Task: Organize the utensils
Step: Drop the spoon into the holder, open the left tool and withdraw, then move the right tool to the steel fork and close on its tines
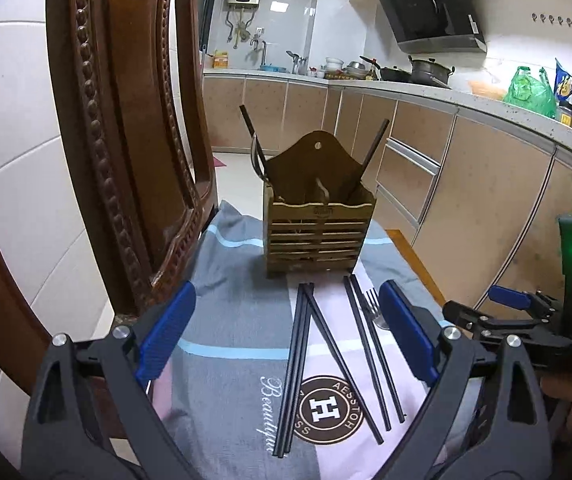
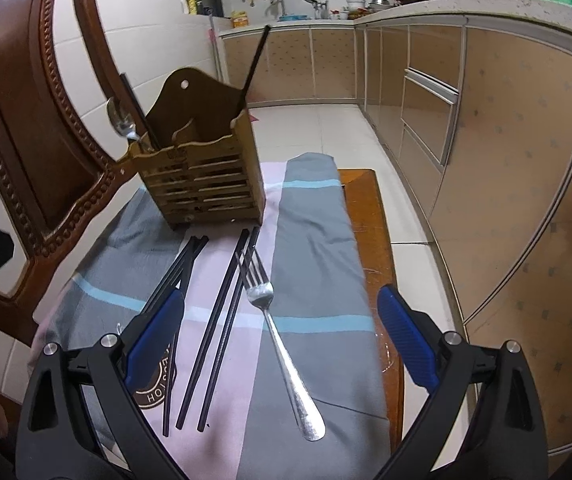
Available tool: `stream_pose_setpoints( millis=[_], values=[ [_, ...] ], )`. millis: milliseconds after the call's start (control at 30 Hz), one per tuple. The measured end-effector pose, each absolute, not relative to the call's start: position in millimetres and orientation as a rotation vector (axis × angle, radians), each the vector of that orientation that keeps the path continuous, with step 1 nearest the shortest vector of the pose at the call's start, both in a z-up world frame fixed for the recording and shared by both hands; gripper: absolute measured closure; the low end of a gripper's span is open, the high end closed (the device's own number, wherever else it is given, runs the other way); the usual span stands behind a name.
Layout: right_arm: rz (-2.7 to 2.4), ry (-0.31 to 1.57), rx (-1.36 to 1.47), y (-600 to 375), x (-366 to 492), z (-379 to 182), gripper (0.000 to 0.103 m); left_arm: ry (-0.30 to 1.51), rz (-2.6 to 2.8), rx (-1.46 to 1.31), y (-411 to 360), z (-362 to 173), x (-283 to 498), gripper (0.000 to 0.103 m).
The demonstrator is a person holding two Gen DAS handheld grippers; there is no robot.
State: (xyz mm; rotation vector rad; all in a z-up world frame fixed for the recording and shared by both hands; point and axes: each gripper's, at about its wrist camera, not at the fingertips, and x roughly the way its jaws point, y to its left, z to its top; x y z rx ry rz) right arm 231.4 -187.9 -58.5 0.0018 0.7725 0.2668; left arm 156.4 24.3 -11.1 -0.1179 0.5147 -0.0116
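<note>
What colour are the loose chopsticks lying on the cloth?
Black. The chopsticks show best in the left wrist view, against the pink part of the cloth.

One wooden holder (image 2: 202, 184), one fork (image 2: 282, 340), one spoon (image 2: 122, 124), two grippers

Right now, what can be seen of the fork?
The fork is shiny metal with four tines and a slim handle widening to a rounded end. It lies flat on the cloth, tines toward the holder, handle toward the camera, beside black chopsticks that its tines seem to touch. Neither gripper holds it.
</note>
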Motion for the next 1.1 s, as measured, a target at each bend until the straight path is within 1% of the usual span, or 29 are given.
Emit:
stream_pose_setpoints(
  millis=[233, 300, 367, 467, 600, 667, 700, 767, 800, 867, 900, 933, 1000, 1033, 1100],
  values=[
    [0.275, 0.808, -0.07, -164.6, 252.0, -75.1, 0.008, 0.521, -0.014, -0.132, 27.9, -13.1, 160.4, 0.011],
    [0.266, 0.819, -0.105, -153.5, 261.8, -82.8, 0.01, 0.524, -0.014, -0.133, 27.8, -13.4, 161.4, 0.011],
    [0.267, 0.837, -0.135, -143.3, 273.0, -91.5, 0.015, 0.526, -0.022, -0.137, 27.3, -13.3, 162.7, 0.011],
    [0.251, 0.869, -0.153, -134.8, 286.3, -104.1, 0.02, 0.525, -0.021, -0.13, 25.7, -12.8, 163.0, 0.011],
    [0.242, 0.891, -0.164, -127.2, 298.7, -112.9, 0.025, 0.538, -0.014, -0.129, 28.4, -15.8, 165.4, 0.011],
    [0.237, 0.898, -0.177, -122.7, 304.6, -117.3, 0.034, 0.546, -0.01, -0.134, 30.6, -17.1, 166.2, 0.011],
    [0.237, 0.898, -0.177, -122.7, 304.6, -117.3, 0.035, 0.547, -0.01, -0.136, 31.5, -17.3, 166.2, 0.011],
    [0.229, 0.911, -0.199, -117.5, 312.4, -123.8, 0.043, 0.545, -0.009, -0.132, 32.0, -17.0, 165.9, 0.011],
    [0.223, 0.924, -0.206, -115.6, 317.2, -128.1, 0.044, 0.545, -0.009, -0.129, 32.2, -17.1, 166.0, 0.011],
    [0.225, 0.945, -0.208, -114.3, 322.7, -134.3, 0.054, 0.549, -0.008, -0.127, 32.3, -17.7, 166.6, 0.011],
    [0.229, 0.959, -0.213, -112.7, 325.4, -138.0, 0.057, 0.55, -0.006, -0.128, 32.3, -18.3, 166.8, 0.011],
    [0.23, 0.961, -0.217, -111.6, 326.3, -139.6, 0.064, 0.551, -0.005, -0.13, 32.7, -18.3, 167.3, 0.011],
    [0.239, 0.96, -0.214, -110.3, 328.3, -140.2, 0.074, 0.553, -0.005, -0.133, 33.2, -18.4, 168.1, 0.011],
    [0.246, 0.962, -0.209, -110.2, 328.9, -139.4, 0.077, 0.553, -0.004, -0.132, 33.2, -18.4, 168.1, 0.011],
    [0.251, 0.957, -0.203, -110.6, 327.8, -136.9, 0.077, 0.552, -0.005, -0.131, 33.3, -18.7, 168.4, 0.011]
  ],
)
